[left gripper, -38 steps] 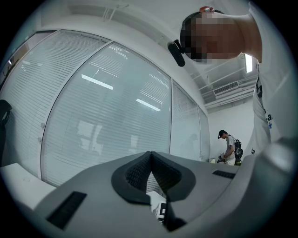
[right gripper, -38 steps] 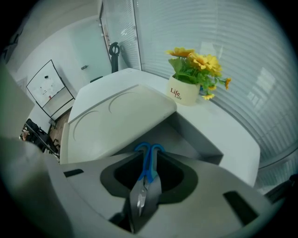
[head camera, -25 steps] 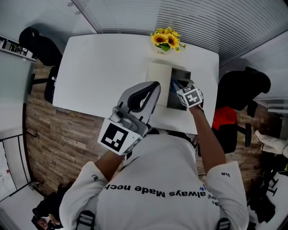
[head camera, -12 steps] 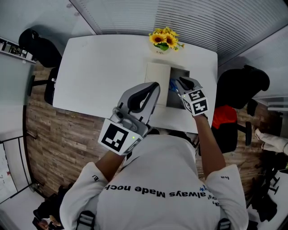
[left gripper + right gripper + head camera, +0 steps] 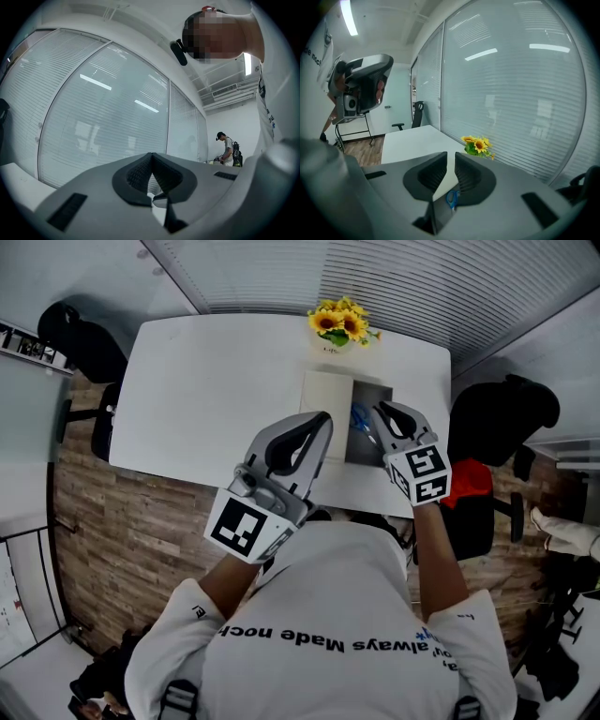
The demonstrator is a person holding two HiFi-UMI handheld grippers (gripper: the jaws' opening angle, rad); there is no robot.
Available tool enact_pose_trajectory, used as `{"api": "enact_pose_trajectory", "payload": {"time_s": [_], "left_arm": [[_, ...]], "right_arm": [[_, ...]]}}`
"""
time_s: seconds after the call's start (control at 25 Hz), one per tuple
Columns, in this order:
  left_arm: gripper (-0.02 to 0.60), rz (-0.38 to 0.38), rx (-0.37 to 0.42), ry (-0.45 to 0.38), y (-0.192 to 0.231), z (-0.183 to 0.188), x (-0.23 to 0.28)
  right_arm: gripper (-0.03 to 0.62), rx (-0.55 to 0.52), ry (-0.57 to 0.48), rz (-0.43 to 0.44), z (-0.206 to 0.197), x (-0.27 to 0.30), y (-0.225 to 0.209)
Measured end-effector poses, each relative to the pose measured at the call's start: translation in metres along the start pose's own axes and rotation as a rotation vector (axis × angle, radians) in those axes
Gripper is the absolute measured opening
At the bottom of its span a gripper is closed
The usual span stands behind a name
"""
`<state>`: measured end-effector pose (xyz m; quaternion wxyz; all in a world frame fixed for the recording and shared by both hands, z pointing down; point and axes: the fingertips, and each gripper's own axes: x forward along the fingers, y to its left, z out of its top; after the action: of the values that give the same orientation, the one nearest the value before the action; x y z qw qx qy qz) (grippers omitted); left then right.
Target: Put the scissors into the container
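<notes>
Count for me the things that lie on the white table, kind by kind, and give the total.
scissors, blue handles, inside the container: 1
container, grey: 1
pale panel next to the container, perhaps its lid: 1
bunch of sunflowers: 1
Total: 4

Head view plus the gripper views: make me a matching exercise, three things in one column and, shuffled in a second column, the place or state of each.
Things:
1. scissors
2. sunflowers
3. left gripper

Places or states:
A. at the far edge of the table
B. jaws together, holding nothing
C. lying inside the container

Pairs: 1-C, 2-A, 3-B
</notes>
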<state>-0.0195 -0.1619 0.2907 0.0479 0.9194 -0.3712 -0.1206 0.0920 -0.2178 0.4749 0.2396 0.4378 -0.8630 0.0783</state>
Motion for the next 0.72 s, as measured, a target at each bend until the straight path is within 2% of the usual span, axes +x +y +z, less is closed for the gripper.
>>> {"api": "enact_pose_trajectory", "payload": {"time_s": [0.72], "left_arm": [[0.020,-0.021,-0.006,0.008,-0.001,-0.001,0.005]], "right_arm": [[0.035,-0.045,-0.183,-0.030,0.069,-0.070,0.013]]}}
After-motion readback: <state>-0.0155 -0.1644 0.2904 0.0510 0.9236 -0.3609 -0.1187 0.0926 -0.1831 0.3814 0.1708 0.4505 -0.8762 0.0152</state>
